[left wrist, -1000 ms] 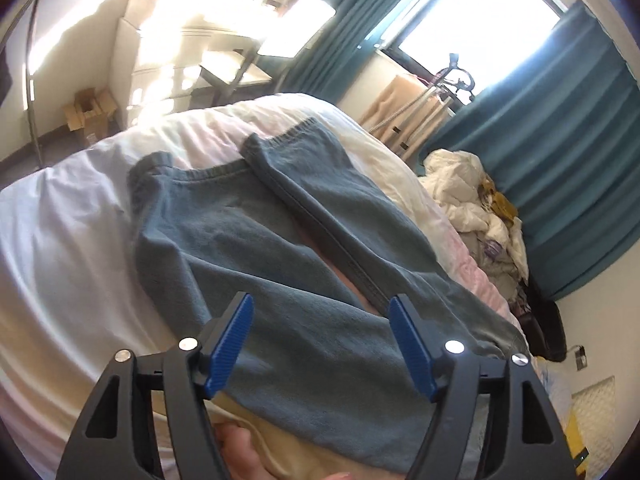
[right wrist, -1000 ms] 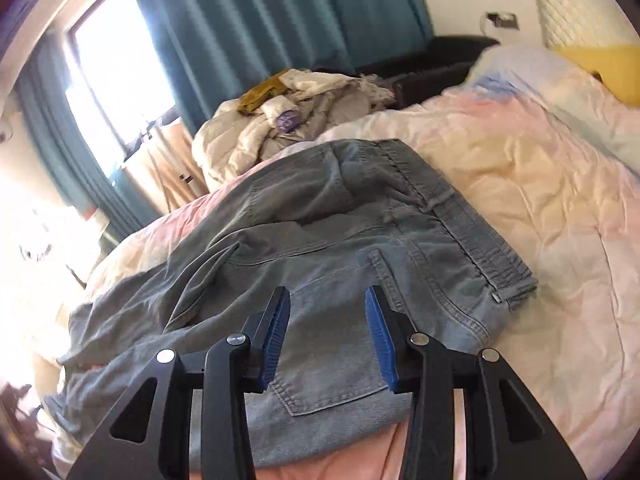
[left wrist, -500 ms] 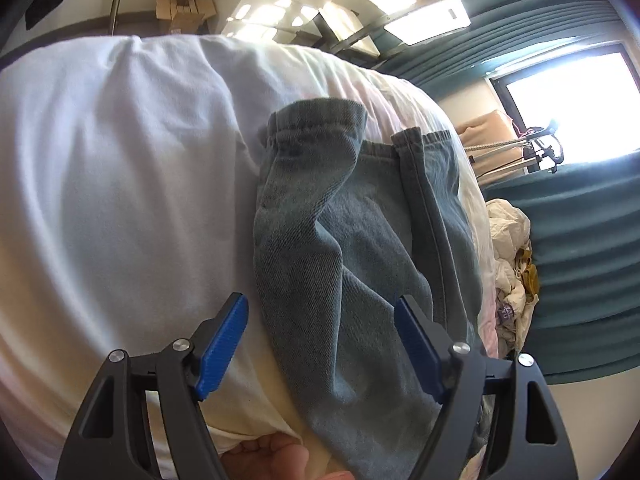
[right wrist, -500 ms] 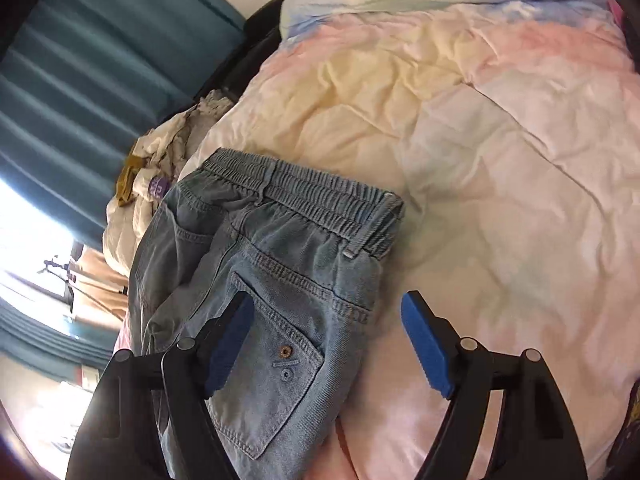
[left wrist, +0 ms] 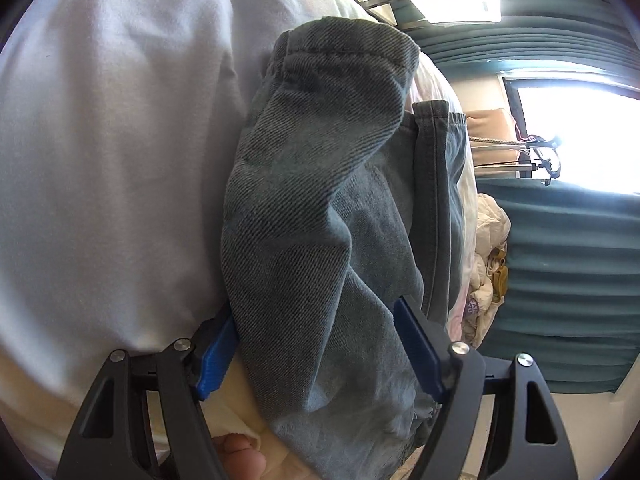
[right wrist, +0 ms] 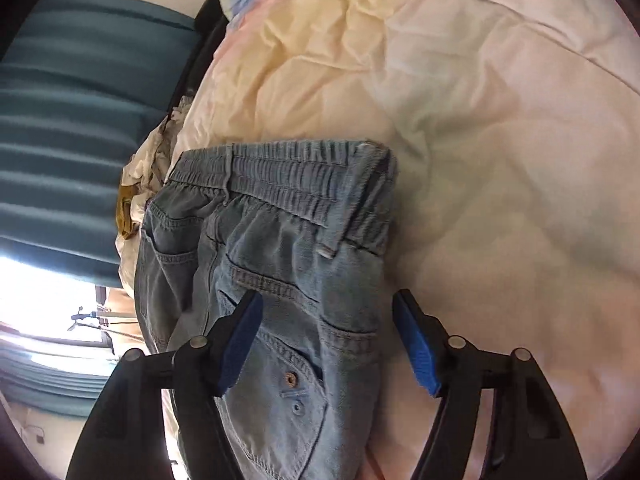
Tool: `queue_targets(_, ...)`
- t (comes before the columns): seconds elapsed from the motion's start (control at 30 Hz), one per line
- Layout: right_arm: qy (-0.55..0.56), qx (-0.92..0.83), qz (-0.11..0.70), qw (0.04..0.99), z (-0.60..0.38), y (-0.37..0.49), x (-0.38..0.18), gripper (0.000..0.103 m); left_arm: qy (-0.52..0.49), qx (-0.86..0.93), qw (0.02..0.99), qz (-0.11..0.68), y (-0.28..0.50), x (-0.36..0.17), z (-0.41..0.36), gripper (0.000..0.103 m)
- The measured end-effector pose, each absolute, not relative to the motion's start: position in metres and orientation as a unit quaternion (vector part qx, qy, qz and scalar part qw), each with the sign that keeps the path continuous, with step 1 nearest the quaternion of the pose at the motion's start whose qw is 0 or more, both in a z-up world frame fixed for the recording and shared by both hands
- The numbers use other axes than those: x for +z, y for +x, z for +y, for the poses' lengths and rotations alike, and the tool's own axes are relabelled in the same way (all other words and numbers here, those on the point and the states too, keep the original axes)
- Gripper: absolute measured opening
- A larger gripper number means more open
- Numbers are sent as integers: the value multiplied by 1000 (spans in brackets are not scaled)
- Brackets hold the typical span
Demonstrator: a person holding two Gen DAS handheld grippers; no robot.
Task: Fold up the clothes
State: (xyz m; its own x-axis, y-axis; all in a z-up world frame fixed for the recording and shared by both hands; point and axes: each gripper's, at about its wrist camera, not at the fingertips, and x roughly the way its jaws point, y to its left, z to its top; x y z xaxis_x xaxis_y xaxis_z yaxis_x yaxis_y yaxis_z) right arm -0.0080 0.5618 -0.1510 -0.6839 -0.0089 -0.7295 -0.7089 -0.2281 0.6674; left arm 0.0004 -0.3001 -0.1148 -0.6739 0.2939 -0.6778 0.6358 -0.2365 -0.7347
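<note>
A bed (right wrist: 500, 140) with a pale duvet fills both views, teal curtains (left wrist: 560, 260) at three o'clock in the left one. One pair of jeans (right wrist: 288, 260) lies on it, legs doubled. The left gripper (left wrist: 316, 352) straddles a leg edge, jaws apart. The right gripper (right wrist: 328, 344) straddles the hip near the pocket; its jaws have just been closing, not yet pinching. The step looks like taking hold; next, both should clamp and carry the fold over.

Faded blue jeans (left wrist: 320, 220) lie folded lengthwise, waistband elastic, rumpled.
</note>
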Motion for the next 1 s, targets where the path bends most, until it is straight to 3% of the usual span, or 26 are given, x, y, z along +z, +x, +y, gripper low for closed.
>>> queue_targets(0.07, -317, 729, 553, 251, 562, -17, -148, 57, 385, -688, 128, 602, -2, -113, -298, 69)
queue_targets(0.23, -313, 735, 541, 262, 562, -20, -145, 13, 383, -690, 112, 604, -11, -110, -296, 44)
queue_targets(0.3, -299, 740, 545, 255, 563, -18, -141, 9, 379, -698, 107, 598, -15, -105, -293, 27)
queue_targets(0.37, -281, 762, 532, 240, 559, -18, -128, 8, 375, -713, 100, 585, -19, -97, -290, 20)
queue_targets(0.4, -272, 773, 524, 232, 556, -19, -121, 8, 373, -720, 99, 577, -20, -93, -288, 9)
queue_targets(0.77, -156, 846, 484, 160, 528, 9, -52, 5, 286, -782, 97, 545, 1, -47, -294, 5)
queue_targets(1.0, -122, 844, 498, 156, 536, 51, -35, 4, 290, -787, 112, 533, 25, -38, -306, 4)
